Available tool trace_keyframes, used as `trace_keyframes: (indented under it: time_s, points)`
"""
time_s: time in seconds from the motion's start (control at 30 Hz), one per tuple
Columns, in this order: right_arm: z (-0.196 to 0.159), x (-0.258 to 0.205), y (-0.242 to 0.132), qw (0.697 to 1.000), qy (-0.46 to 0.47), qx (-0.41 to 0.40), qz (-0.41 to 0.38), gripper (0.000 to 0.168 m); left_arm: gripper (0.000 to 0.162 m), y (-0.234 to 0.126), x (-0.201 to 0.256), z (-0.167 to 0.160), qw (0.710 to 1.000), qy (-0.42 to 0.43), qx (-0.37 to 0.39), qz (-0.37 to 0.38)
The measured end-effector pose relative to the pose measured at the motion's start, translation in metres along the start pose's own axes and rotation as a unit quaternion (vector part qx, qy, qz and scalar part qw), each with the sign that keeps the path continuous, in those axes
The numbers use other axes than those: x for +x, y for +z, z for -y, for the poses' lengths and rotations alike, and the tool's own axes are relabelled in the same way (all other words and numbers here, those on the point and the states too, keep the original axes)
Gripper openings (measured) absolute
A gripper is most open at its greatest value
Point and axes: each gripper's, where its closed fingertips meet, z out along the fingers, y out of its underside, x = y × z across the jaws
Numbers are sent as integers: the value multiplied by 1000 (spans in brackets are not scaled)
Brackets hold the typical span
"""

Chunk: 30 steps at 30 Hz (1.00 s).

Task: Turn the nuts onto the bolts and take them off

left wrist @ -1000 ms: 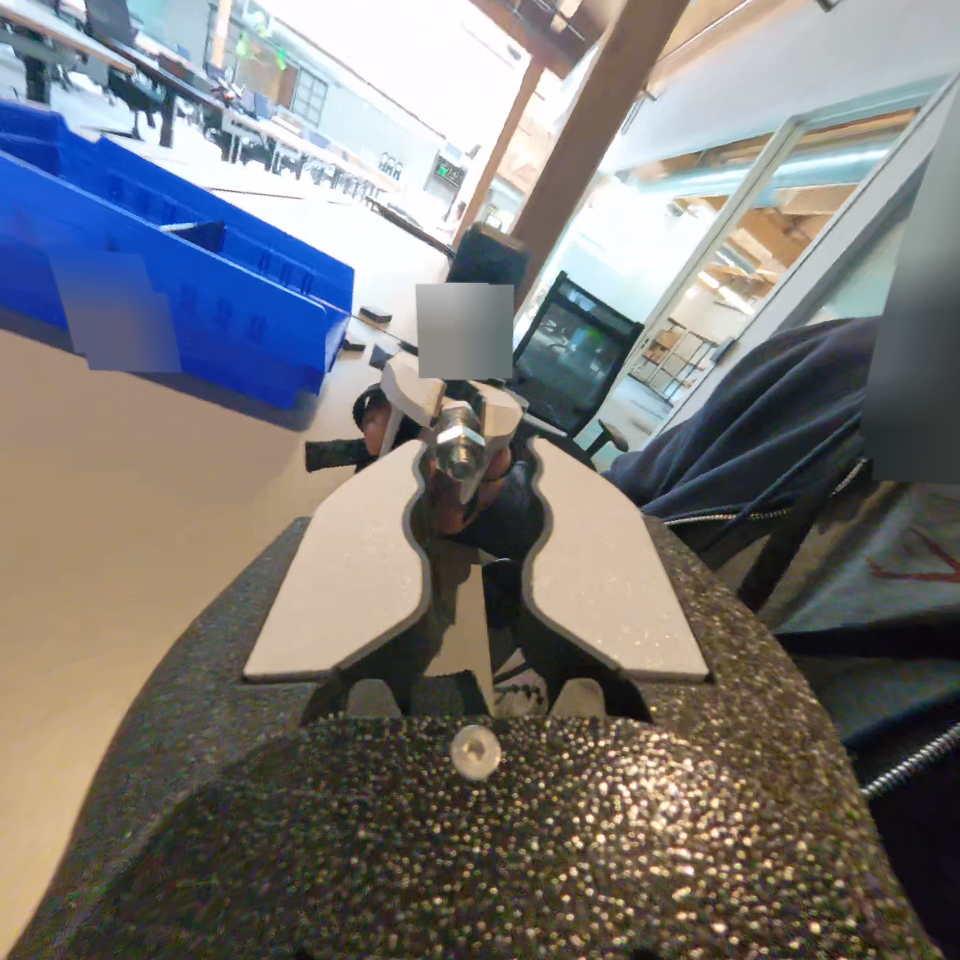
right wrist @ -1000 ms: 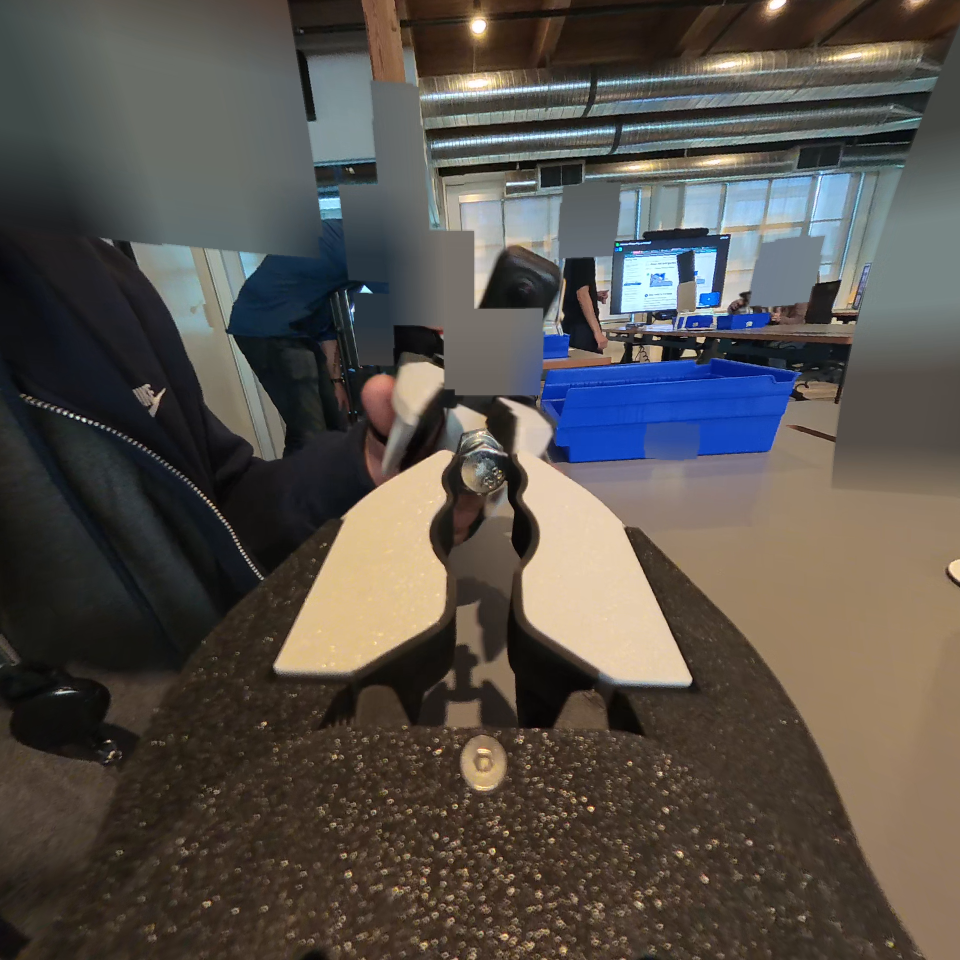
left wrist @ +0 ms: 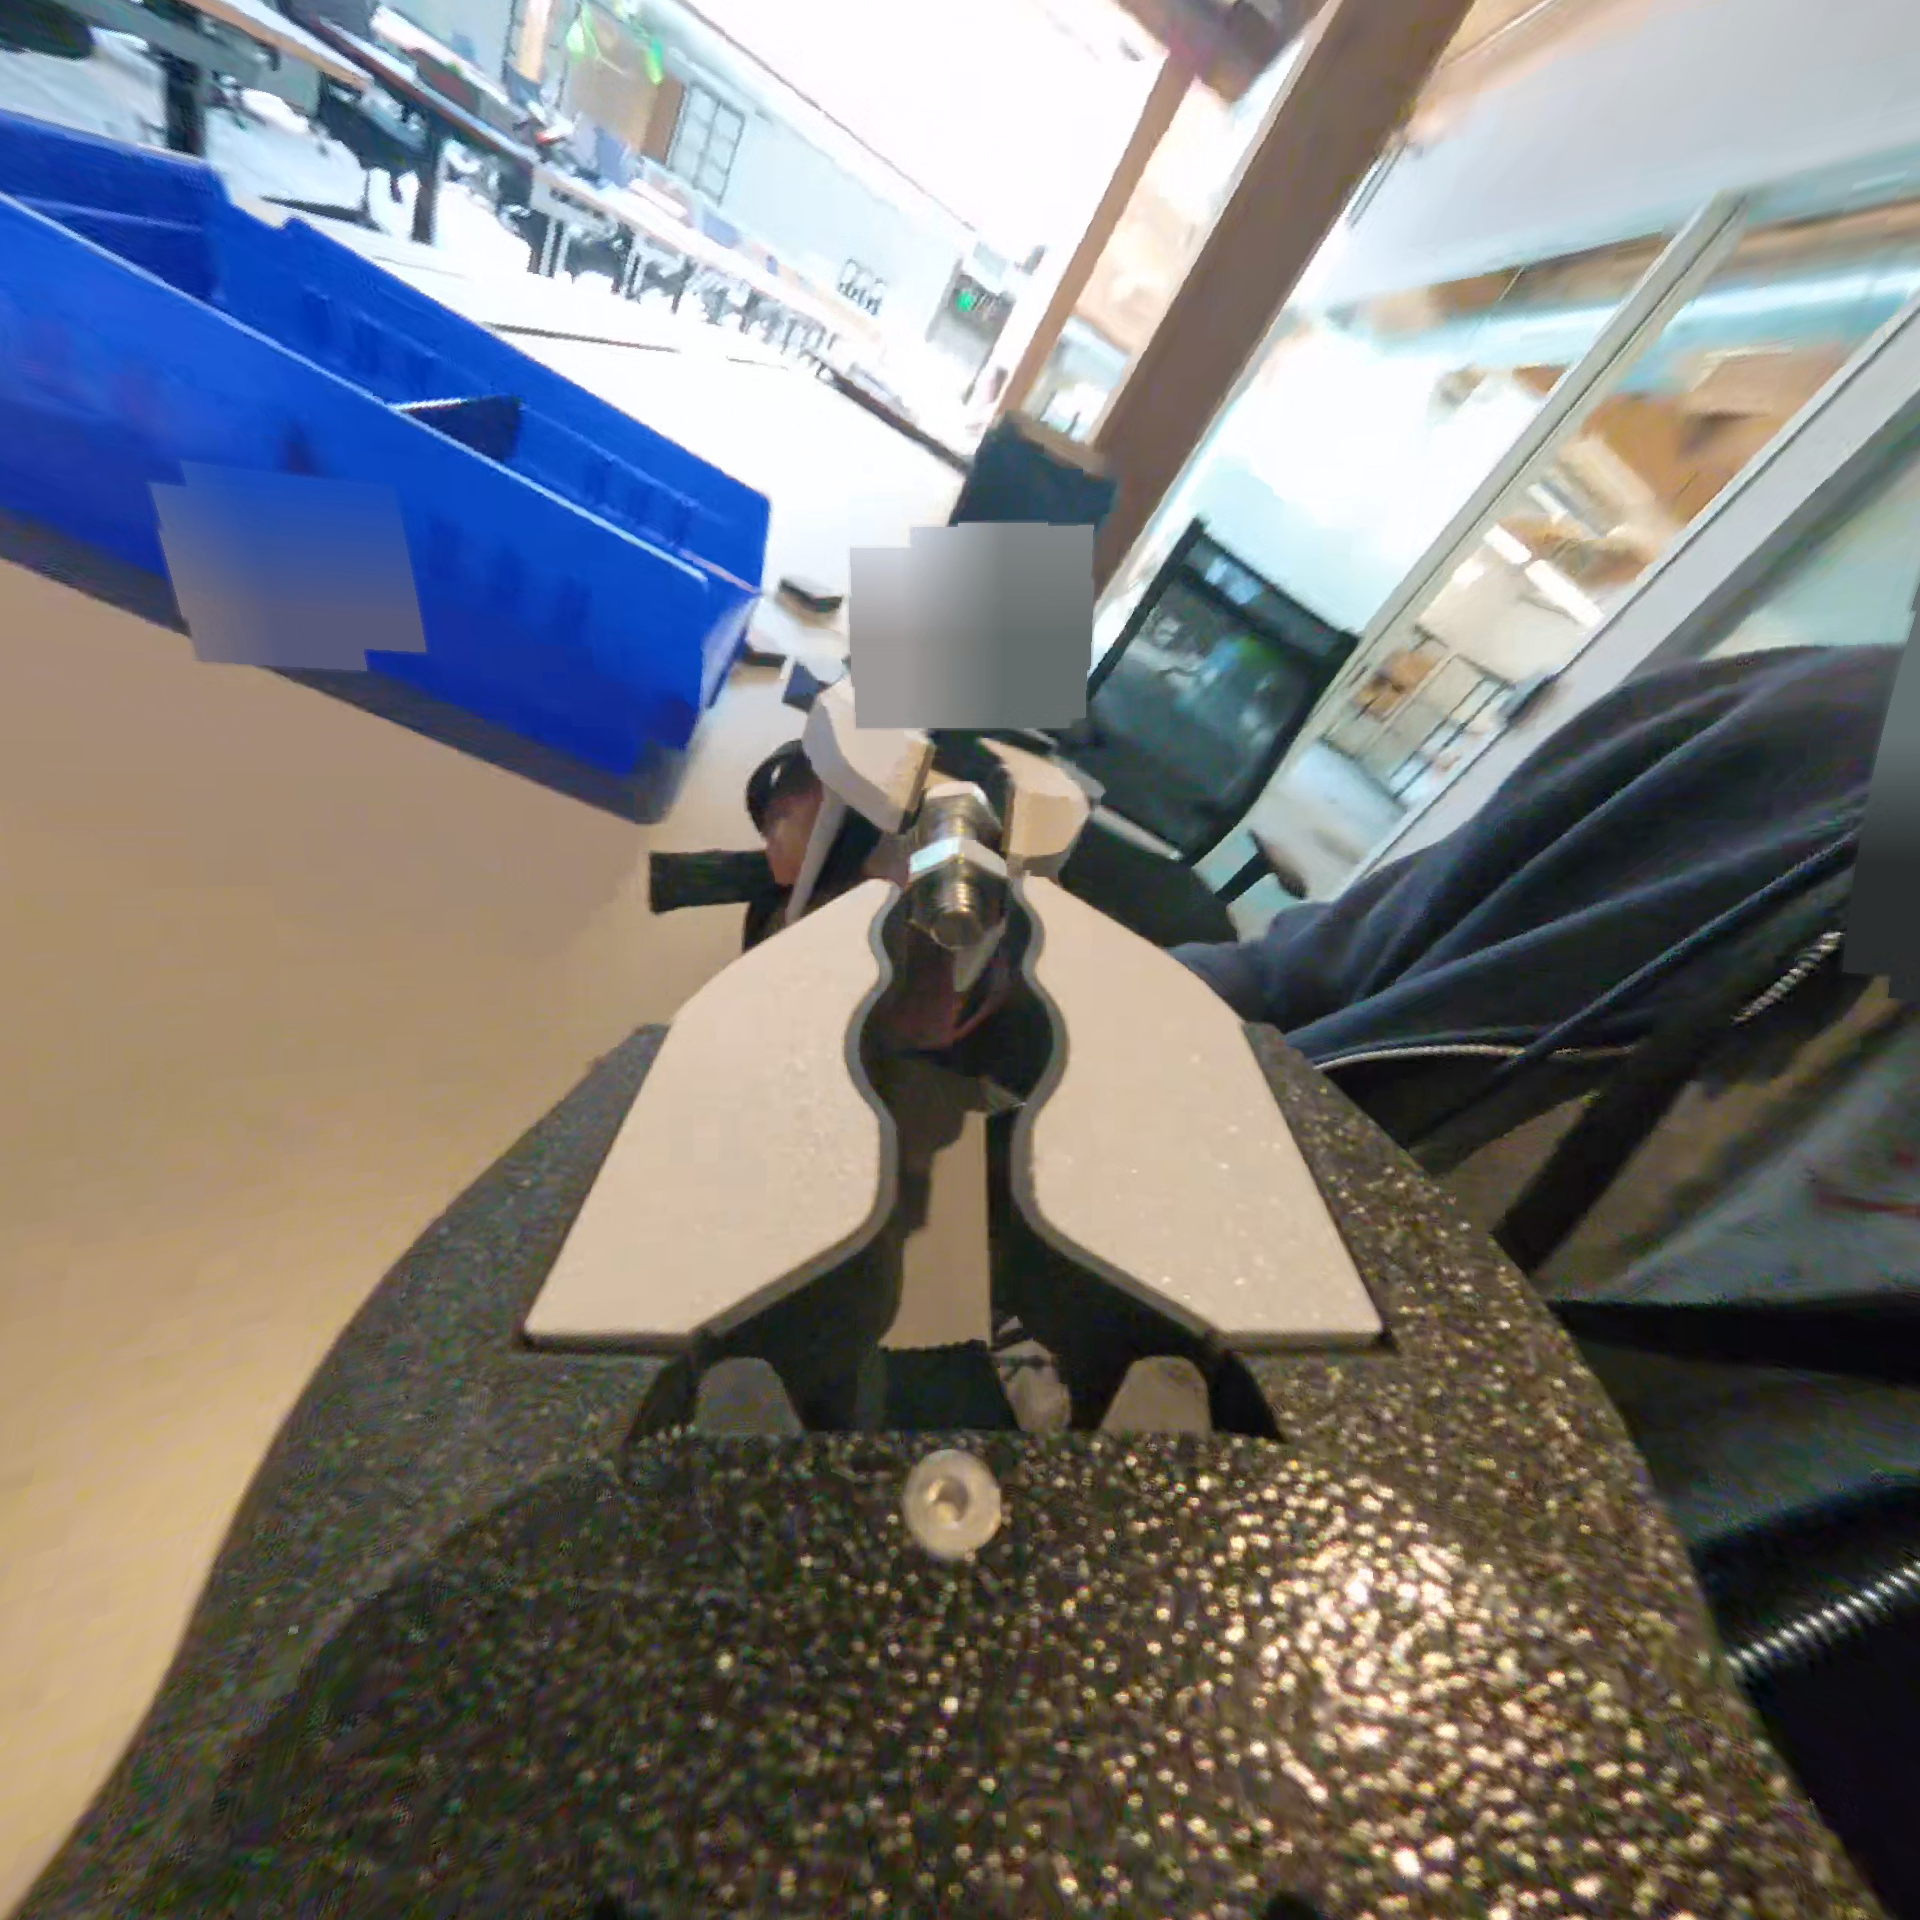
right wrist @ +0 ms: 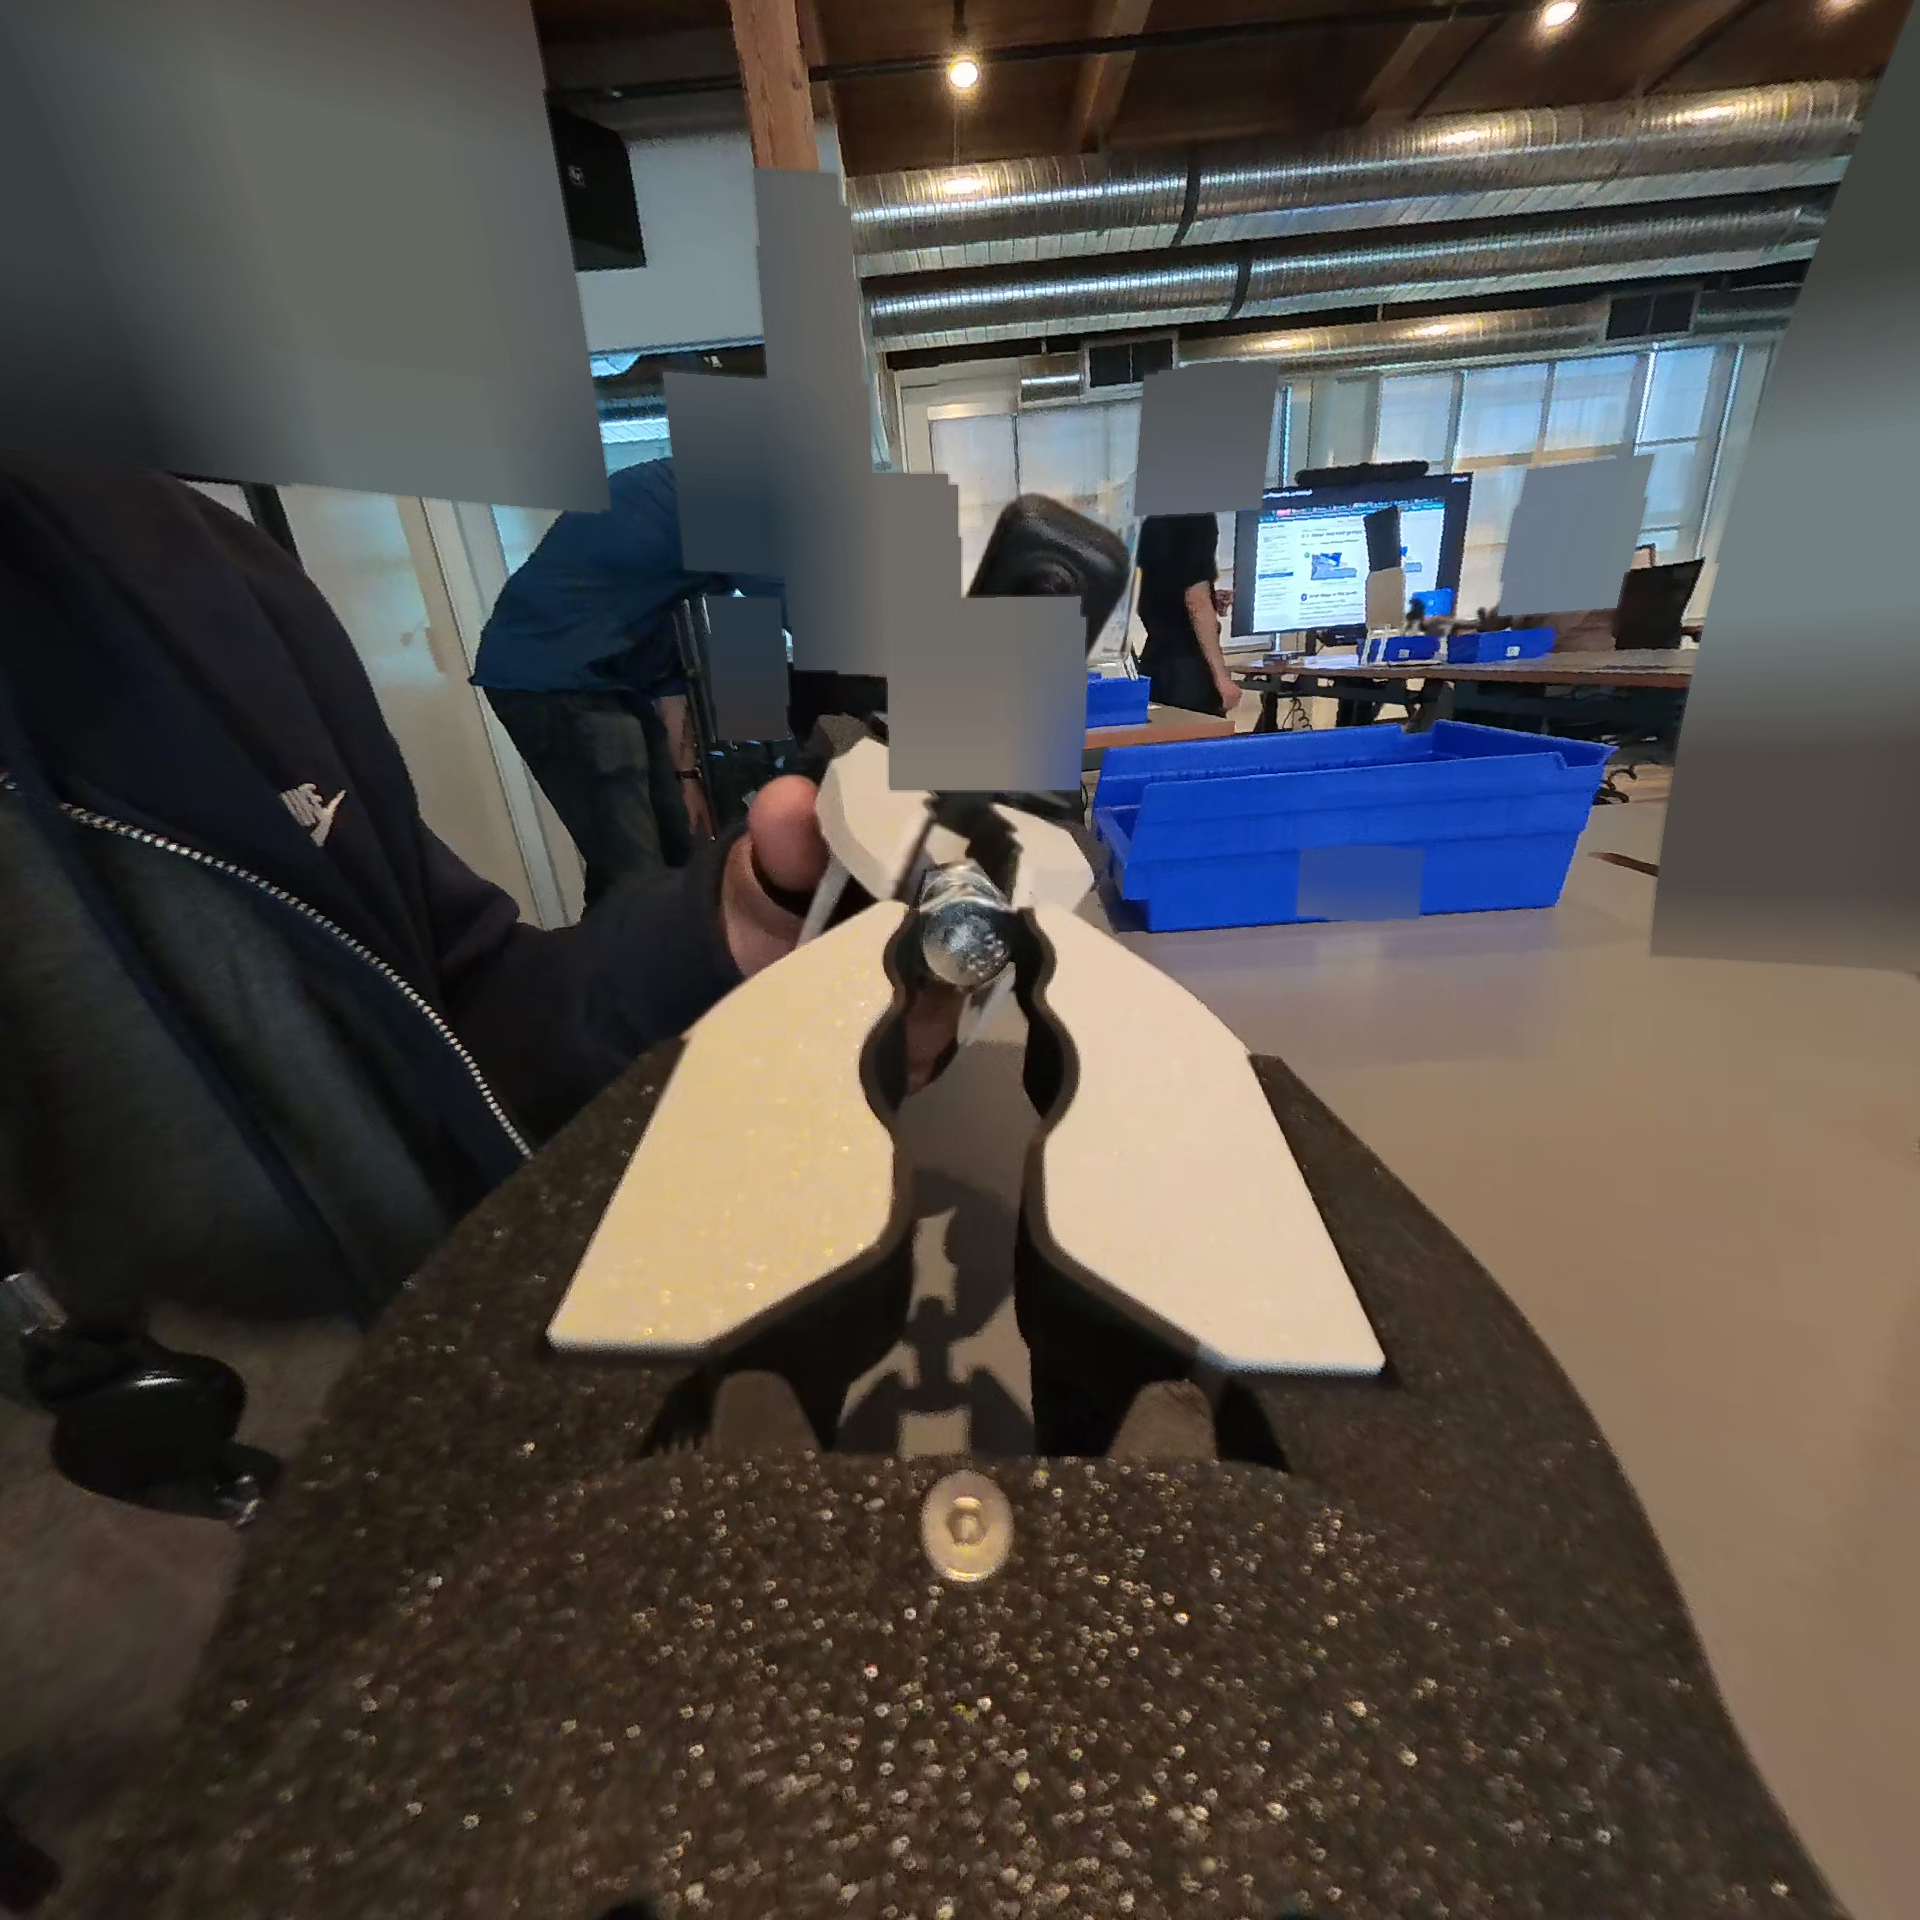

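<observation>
steel bolt (right wrist: 961, 945) held in the air between both grippers: right gripper (right wrist: 961, 940) clamped on bolt head, left gripper (left wrist: 951, 909) clamped on nut (left wrist: 954, 864) at the threaded end. blue bin (left wrist: 436, 540) on worktop (left wrist: 260, 987) behind.

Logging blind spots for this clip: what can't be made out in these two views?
1. Right wrist view: the nut is hidden behind the head of the bolt; it shows only in the left wrist view.
2. Both views: the contents of the blue bin are hidden by its near wall, and the left view's edge cuts it off.
3. Left wrist view: the background desks are blurred and too small to identify.
</observation>
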Motion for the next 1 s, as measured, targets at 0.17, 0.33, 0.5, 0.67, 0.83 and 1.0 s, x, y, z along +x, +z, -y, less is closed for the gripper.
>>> trace_keyframes:
  time_s: [0.17, 0.33, 0.5, 0.67, 0.83, 1.0]
  points:
    - [0, 1, 0, 1000, 5, 1, 1, 16, 47, -1, -1, 5, 987, 159, 6, 37]
    - [0, 1, 0, 1000, 8, 3, 3, 16, 39, -3, -2, 9, 886, 444, 1, 135]
    - [-1, 0, 1, 1000, 9, 0, 6, 17, 28, -1, -4, 7, 835, 524, -8, 164]
    - [-1, 0, 1, 1000, 11, -1, 8, 17, 17, 1, -5, 3, 835, 525, -8, 163]
    - [-2, 2, 1, 1000, 9, -4, -1, 16, 17, 1, -8, 2, 910, 388, -29, 142]
    - [-2, 2, 1, 1000, 7, -6, -2, 16, 17, 1, -4, 0, 999, 28, -8, 25]
